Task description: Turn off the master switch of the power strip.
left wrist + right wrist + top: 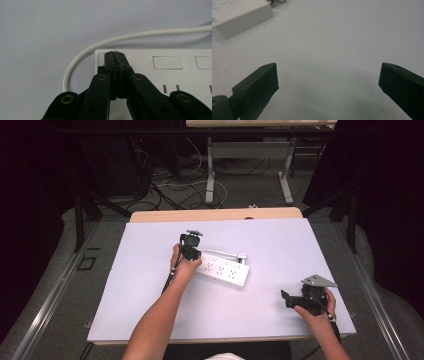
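A white power strip lies near the middle of the pale mat, with its white cable looped along its far side to a plug. My left gripper points down at the strip's left end. In the left gripper view its jaws are pressed together with nothing between them, their tips over the end of the strip where the cable leaves it. I cannot tell whether the tips touch the strip. My right gripper rests low at the mat's front right. It stands open over bare mat, with the strip far off.
The pale mat covers a wooden table whose back edge shows beyond it. Behind the table are desk legs and loose cables on the floor. Dark frames stand at both sides.
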`<action>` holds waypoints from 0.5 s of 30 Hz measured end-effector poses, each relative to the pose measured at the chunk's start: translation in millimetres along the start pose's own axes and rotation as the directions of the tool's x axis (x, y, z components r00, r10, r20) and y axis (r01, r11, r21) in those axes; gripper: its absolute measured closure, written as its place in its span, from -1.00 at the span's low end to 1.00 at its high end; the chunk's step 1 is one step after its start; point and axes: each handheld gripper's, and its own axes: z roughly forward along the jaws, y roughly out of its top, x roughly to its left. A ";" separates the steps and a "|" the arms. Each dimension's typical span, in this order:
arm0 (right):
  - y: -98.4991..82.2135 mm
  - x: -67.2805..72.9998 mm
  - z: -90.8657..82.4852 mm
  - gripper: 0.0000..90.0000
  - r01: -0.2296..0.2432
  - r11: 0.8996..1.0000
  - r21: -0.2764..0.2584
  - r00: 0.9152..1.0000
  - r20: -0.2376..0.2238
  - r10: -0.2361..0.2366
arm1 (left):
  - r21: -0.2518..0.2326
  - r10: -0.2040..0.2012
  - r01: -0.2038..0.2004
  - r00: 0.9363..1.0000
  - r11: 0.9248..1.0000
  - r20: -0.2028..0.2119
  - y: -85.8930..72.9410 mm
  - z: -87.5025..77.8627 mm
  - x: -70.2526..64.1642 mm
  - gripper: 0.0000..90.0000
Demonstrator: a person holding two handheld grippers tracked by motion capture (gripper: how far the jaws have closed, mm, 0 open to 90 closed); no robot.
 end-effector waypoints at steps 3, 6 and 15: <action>0.8 1.3 -1.6 -0.95 -0.002 1.000 0.023 1.000 0.002 0.002 | -0.005 0.003 -0.003 1.000 1.000 -0.009 -0.6 0.2 -1.5 1.00; 0.4 1.7 -0.1 -0.95 -0.007 1.000 0.001 1.000 0.000 0.007 | -0.014 -0.029 0.029 1.000 0.999 0.010 -1.9 -0.5 1.2 1.00; 0.6 0.2 -0.4 -0.95 -0.005 1.000 -0.003 1.000 0.004 0.005 | -0.023 -0.080 0.081 0.996 0.996 0.042 -1.3 -2.7 5.8 1.00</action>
